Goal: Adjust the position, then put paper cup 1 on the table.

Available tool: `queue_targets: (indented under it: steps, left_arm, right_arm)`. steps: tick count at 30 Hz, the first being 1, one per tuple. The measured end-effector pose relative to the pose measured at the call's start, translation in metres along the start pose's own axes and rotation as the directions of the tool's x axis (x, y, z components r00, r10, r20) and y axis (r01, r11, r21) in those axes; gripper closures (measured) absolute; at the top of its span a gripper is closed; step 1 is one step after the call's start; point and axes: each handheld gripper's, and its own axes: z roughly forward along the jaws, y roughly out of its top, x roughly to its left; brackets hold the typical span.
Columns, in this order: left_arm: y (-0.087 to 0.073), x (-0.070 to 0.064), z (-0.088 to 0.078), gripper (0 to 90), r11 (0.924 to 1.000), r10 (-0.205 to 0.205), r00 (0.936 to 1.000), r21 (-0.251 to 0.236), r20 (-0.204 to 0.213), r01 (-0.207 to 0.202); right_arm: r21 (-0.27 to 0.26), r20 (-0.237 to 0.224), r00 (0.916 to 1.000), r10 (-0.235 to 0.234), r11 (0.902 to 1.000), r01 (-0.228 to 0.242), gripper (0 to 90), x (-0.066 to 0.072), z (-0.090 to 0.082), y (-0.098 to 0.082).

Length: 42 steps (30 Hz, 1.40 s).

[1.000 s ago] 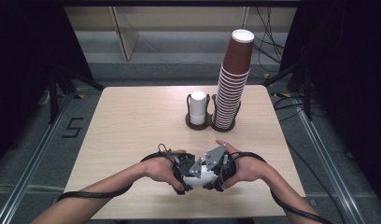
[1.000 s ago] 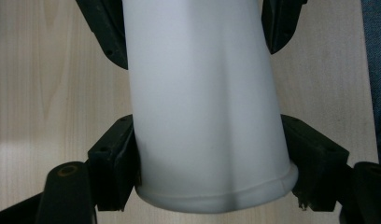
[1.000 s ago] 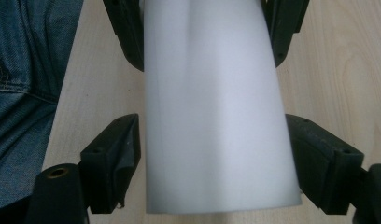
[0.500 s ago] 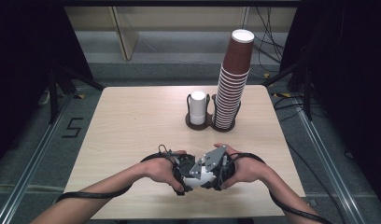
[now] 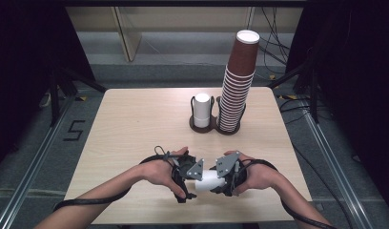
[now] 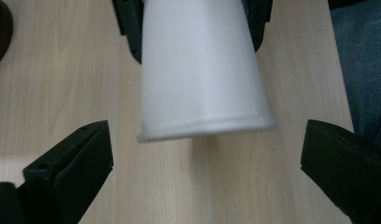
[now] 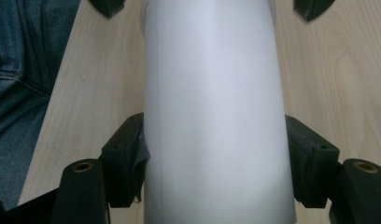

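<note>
While the smooth white paper cup lies on its side low over the pale wood-grain desk, its tapered body runs between the two hands at the near edge. The right gripper has its black fingers clamped on the cup's matte wall from both sides. The left gripper faces the cup's rolled rim; its blocky fingers have just been opening and stand wide, well clear of the rim on either side, touching nothing. Farther back on the desk, a second white cup stands in a dark round holder, just beside a tall leaning stack of brown cups.
</note>
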Motion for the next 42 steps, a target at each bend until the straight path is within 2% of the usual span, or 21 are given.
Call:
queue_targets:
  steps: [1, 2, 3, 9, 10, 11, 12, 17, 22, 27, 28, 29, 30, 31, 32, 33, 35, 38, 39, 41, 42]
  left_arm:
    - [-0.002, 0.001, -0.002, 1.9, 0.9999, -0.008, 1.0000, -0.008, -0.001, 0.007]
    - [-0.004, 0.002, -0.003, 2.0, 0.9999, -0.010, 1.0000, -0.011, -0.003, 0.009]
    - [-0.007, 0.002, -0.004, 2.0, 0.9998, -0.014, 0.9999, -0.015, -0.009, 0.014]
    - [-0.018, 0.000, -0.008, 3.2, 0.9943, -0.066, 0.9974, -0.086, -0.029, 0.063]
    - [-0.021, -0.001, -0.007, 3.2, 0.9908, -0.085, 0.9959, -0.108, -0.032, 0.081]
    - [-0.023, -0.001, -0.007, 3.2, 0.9893, -0.093, 0.9951, -0.116, -0.034, 0.089]
    - [-0.024, 0.000, -0.008, 3.2, 0.9892, -0.093, 0.9949, -0.117, -0.039, 0.088]
    - [-0.029, 0.002, -0.008, 2.9, 0.9841, -0.113, 0.9924, -0.144, -0.050, 0.104]
    - [-0.033, 0.002, -0.010, 2.2, 0.9665, -0.160, 0.9861, -0.210, -0.045, 0.147]
    - [-0.033, 0.003, -0.007, 1.2, 0.9619, -0.178, 0.9834, -0.216, -0.031, 0.168]
    - [-0.033, 0.004, -0.007, 1.0, 0.9610, -0.182, 0.9830, -0.217, -0.028, 0.172]
    - [-0.033, 0.003, -0.006, 1.0, 0.9582, -0.189, 0.9817, -0.223, -0.026, 0.179]
    - [-0.033, 0.003, -0.005, 1.0, 0.9568, -0.191, 0.9813, -0.228, -0.025, 0.180]
    - [-0.032, 0.003, -0.005, 1.0, 0.9563, -0.193, 0.9809, -0.229, -0.026, 0.182]
    - [-0.032, 0.002, -0.004, 1.0, 0.9545, -0.197, 0.9801, -0.233, -0.025, 0.186]
    - [-0.032, 0.002, -0.004, 1.0, 0.9526, -0.202, 0.9791, -0.237, -0.024, 0.191]
    - [-0.032, 0.001, -0.004, 0.8, 0.9498, -0.206, 0.9782, -0.246, -0.025, 0.194]
    - [-0.030, 0.001, -0.008, 0.5, 0.9402, -0.220, 0.9750, -0.273, -0.029, 0.204]
    - [-0.030, 0.002, -0.010, 0.5, 0.9359, -0.226, 0.9737, -0.283, -0.028, 0.209]
    - [-0.030, 0.003, -0.012, 0.5, 0.9308, -0.232, 0.9723, -0.298, -0.031, 0.212]
    - [-0.030, 0.003, -0.012, 0.5, 0.9206, -0.249, 0.9680, -0.318, -0.032, 0.226]
  right_arm:
    - [-0.016, -0.005, 1.0000, -0.007, 0.9999, 0.007, 33.1, -0.001, -0.001, -0.002]
    - [-0.017, 0.007, 0.9999, 0.009, 0.9998, -0.009, 33.1, 0.000, -0.003, -0.005]
    - [-0.024, 0.007, 0.9984, 0.055, 0.9982, -0.055, 33.1, 0.003, -0.005, -0.007]
    - [-0.109, 0.063, 0.9906, 0.122, 0.9874, -0.114, 33.0, 0.006, -0.011, -0.025]
    - [-0.121, 0.079, 0.9899, 0.118, 0.9868, -0.108, 33.0, 0.007, -0.011, -0.027]
    - [-0.132, 0.079, 0.9867, 0.142, 0.9826, -0.131, 32.9, 0.008, -0.011, -0.031]
    - [-0.146, 0.095, 0.9873, 0.127, 0.9829, -0.113, 33.0, 0.008, -0.011, -0.033]
    - [-0.189, 0.121, 0.9768, 0.176, 0.9702, -0.152, 32.9, 0.011, -0.011, -0.042]
    - [-0.238, 0.157, 0.9672, 0.199, 0.9581, -0.159, 32.9, 0.011, -0.012, -0.046]
    - [-0.270, 0.179, 0.9558, 0.233, 0.9460, -0.180, 32.9, 0.014, -0.013, -0.051]
    - [-0.278, 0.192, 0.9561, 0.222, 0.9465, -0.163, 32.9, 0.014, -0.013, -0.052]
    - [-0.278, 0.190, 0.9512, 0.243, 0.9425, -0.185, 32.9, 0.015, -0.013, -0.053]
    - [-0.282, 0.205, 0.9502, 0.235, 0.9437, -0.172, 32.9, 0.015, -0.013, -0.054]
    - [-0.286, 0.199, 0.9452, 0.258, 0.9379, -0.196, 32.9, 0.017, -0.013, -0.055]
    - [-0.290, 0.210, 0.9462, 0.246, 0.9399, -0.180, 32.9, 0.017, -0.014, -0.056]
    - [-0.295, 0.205, 0.9435, 0.261, 0.9355, -0.194, 32.9, 0.018, -0.014, -0.057]
    - [-0.301, 0.219, 0.9411, 0.257, 0.9352, -0.186, 32.9, 0.018, -0.015, -0.057]
    - [-0.295, 0.231, 0.9402, 0.250, 0.9388, -0.177, 32.9, 0.018, -0.017, -0.057]
    - [-0.302, 0.223, 0.9384, 0.264, 0.9340, -0.191, 32.9, 0.019, -0.017, -0.056]
    - [-0.304, 0.226, 0.9383, 0.262, 0.9341, -0.188, 32.9, 0.018, -0.018, -0.055]
    - [-0.301, 0.226, 0.9386, 0.260, 0.9351, -0.187, 32.9, 0.018, -0.018, -0.055]
